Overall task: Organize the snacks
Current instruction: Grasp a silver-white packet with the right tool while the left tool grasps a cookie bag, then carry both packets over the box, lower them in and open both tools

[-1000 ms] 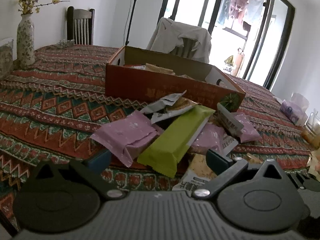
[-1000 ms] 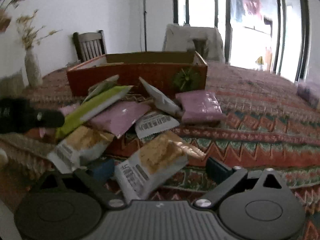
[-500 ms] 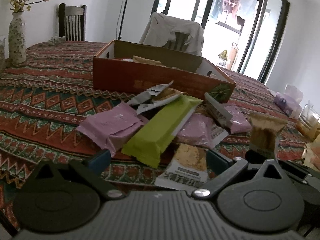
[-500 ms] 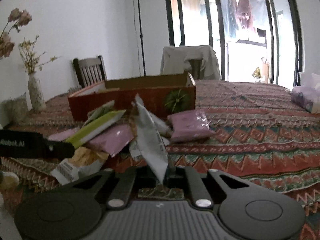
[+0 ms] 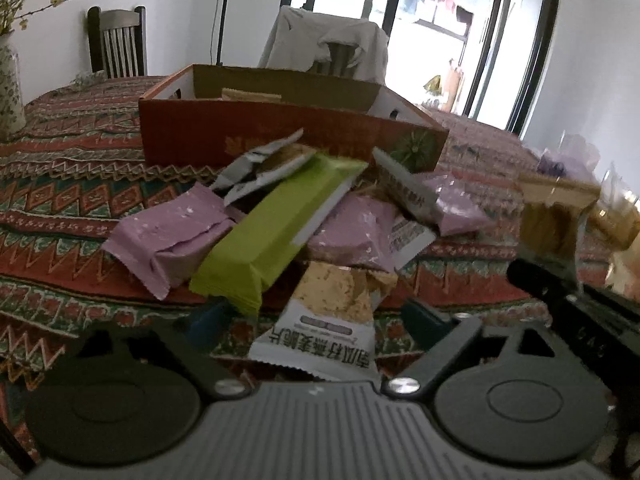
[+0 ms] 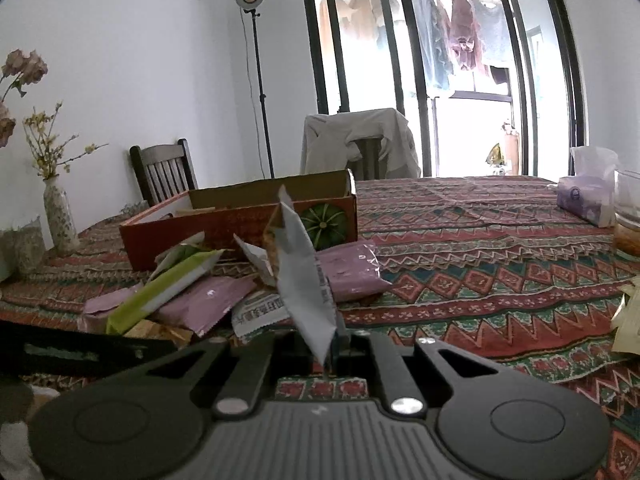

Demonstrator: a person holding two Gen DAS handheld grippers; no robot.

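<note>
Black fingers of the right gripper (image 6: pixel 326 350) are pinched together on a white-backed cracker packet (image 6: pixel 304 280), which stands upright, edge-on to the right wrist camera, lifted clear of the cloth. Left gripper (image 5: pixel 318 320) has its blue-tipped fingers (image 5: pixel 424 316) spread wide with nothing between them but a similar cracker packet (image 5: pixel 328 320) lying flat on the table, printed end toward the camera.

Beyond it, toward 12 o'clock in the left wrist view, sits the snack heap: a green bar (image 5: pixel 280 232) propped over a lilac packet (image 5: pixel 172 240) at 10 o'clock, two more lilac packets (image 5: pixel 352 236) at 1 o'clock, and a silver-white wrapper (image 5: pixel 260 168) leaning against the box.

Farther out stands the orange cardboard box (image 5: pixel 256 136), open-topped. All of it rests on a patterned red tablecloth (image 5: pixel 60 200). At 3 o'clock in the right wrist view lies a tissue pack (image 6: pixel 584 200).
</note>
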